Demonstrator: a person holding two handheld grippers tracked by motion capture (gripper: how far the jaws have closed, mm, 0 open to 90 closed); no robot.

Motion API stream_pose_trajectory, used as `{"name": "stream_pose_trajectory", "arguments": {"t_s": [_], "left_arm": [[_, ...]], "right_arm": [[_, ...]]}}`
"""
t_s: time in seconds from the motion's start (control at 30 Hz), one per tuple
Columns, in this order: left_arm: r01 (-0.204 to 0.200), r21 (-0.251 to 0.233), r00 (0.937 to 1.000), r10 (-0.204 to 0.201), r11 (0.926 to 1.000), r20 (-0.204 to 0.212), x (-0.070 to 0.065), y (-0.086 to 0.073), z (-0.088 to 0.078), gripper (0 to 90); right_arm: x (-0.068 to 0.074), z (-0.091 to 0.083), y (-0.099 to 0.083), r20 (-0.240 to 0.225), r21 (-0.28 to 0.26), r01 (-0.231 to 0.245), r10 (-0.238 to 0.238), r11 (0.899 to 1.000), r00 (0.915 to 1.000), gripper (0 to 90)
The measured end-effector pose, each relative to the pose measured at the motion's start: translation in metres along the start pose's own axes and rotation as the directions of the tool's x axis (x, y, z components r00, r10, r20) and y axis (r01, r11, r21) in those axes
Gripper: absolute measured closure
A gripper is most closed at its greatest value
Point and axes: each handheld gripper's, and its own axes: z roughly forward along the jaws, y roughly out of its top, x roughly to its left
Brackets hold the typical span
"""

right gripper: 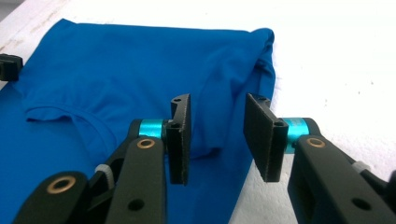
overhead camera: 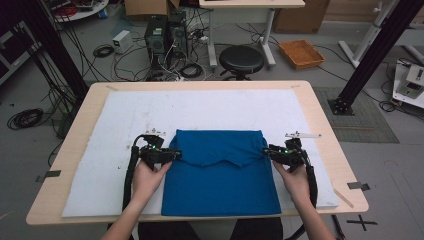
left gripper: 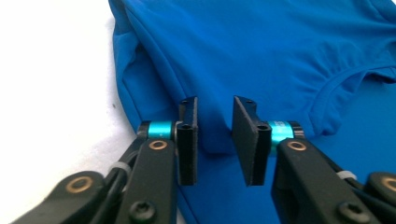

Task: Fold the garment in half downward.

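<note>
A: Item 1, blue shirt (overhead camera: 220, 175), folded, centre of white mat (overhead camera: 110, 125), near edge; long axis near-to-far, collar facing near side.

B: Grippers?

A: L gripper (overhead camera: 176, 155), R gripper (overhead camera: 267, 151) at shirt's side edges; jaws parted, holding nothing.

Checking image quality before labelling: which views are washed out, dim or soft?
High view: dim, floor dark, blue shirt sharp. Left gripper view: white pad blown out, near jaws slightly soft. Right gripper view: pad likewise overexposed, shirt folds readable.

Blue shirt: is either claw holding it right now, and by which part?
Nothing is held. Both claws stand open, pads clear of the cloth: left claw at the left edge of the folded blue shirt, right claw at its right edge, beside the folded-over top layer.
</note>
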Motion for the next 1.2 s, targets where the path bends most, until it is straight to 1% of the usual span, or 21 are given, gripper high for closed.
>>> {"name": "stream_pose_trajectory", "arguments": {"t_s": [0.07,0.2,0.23,0.27,0.3,0.33,0.4,0.47,0.53,0.67,0.77,0.87,0.97,1.07,1.13,1.2], "left_arm": [[-0.009,0.006,1.0,0.009,0.9999,-0.003,-0.001,0.0,0.001,75.4],[-0.022,0.0,0.9998,0.022,0.9998,-0.001,-0.003,0.001,0.003,81.0],[-0.025,0.001,0.9997,0.025,0.9997,-0.001,-0.003,0.001,0.003,82.7],[-0.03,-0.001,0.9996,0.03,0.9996,0.001,-0.003,0.001,0.003,84.7],[-0.036,0.0,0.9994,0.036,0.9994,0.002,-0.003,0.001,0.002,86.8],[-0.038,-0.003,0.9993,0.038,0.9993,0.001,-0.003,0.001,0.002,87.5],[-0.046,-0.014,0.9989,0.046,0.9989,0.006,-0.004,0.001,0.0,88.2],[-0.05,-0.026,0.9987,0.051,0.9984,0.011,-0.004,0.002,-0.002,88.4],[-0.054,-0.029,0.9984,0.055,0.9981,0.015,-0.005,0.002,-0.004,88.5],[-0.061,-0.043,0.9974,0.063,0.9972,0.035,-0.006,0.003,-0.01,88.5],[-0.067,-0.054,0.9962,0.07,0.9963,0.051,-0.009,0.004,-0.019,88.5],[-0.072,-0.066,0.9942,0.077,0.9952,0.075,-0.013,0.003,-0.031,88.5],[-0.081,-0.072,0.9904,0.088,0.9942,0.107,-0.02,0.0,-0.043,88.5],[-0.088,-0.069,0.9859,0.096,0.9938,0.137,-0.03,-0.008,-0.054,88.5],[-0.1,-0.059,0.9821,0.108,0.9932,0.154,-0.037,-0.016,-0.061,88.4],[-0.105,-0.055,0.9783,0.113,0.993,0.174,-0.043,-0.025,-0.069,88.4]], "right_arm": [[0.001,0.002,-0.001,0.0,0.012,0.0,0.0,1.0,1.0,63.3],[0.003,0.006,-0.002,0.025,0.031,0.007,-0.007,0.999,0.9997,63.6],[0.004,0.007,-0.003,0.027,0.042,0.01,-0.011,0.999,0.9996,66.2],[0.005,0.009,-0.003,0.029,0.05,0.016,-0.018,0.999,0.9994,70.7],[0.006,0.011,-0.003,0.027,0.058,0.031,-0.032,0.998,0.9991,76.9],[0.008,0.012,-0.004,0.031,0.06,0.047,-0.049,0.997,0.9983,81.2],[0.01,0.011,-0.004,0.026,0.058,0.06,-0.062,0.997,0.9977,86.2],[0.012,0.008,-0.003,0.018,0.049,0.07,-0.071,0.996,0.9973,87.9],[0.013,0.005,-0.002,0.014,0.042,0.075,-0.076,0.996,0.997,88.5],[0.015,-0.001,-0.001,-0.003,0.032,0.068,-0.068,0.997,0.9977,88.9],[0.018,-0.008,0.001,-0.019,0.03,0.072,-0.071,0.997,0.9973,88.9],[0.024,-0.018,0.0,-0.036,0.029,0.084,-0.083,0.996,0.9959,88.9],[0.029,-0.03,-0.003,-0.056,0.031,0.093,-0.091,0.995,0.9943,88.9],[0.035,-0.043,-0.009,-0.078,0.028,0.1,-0.098,0.995,0.9921,88.9],[0.039,-0.052,-0.016,-0.091,0.026,0.1,-0.098,0.995,0.991,88.9],[0.043,-0.061,-0.023,-0.102,0.028,0.107,-0.104,0.994,0.9894,88.9]]}}
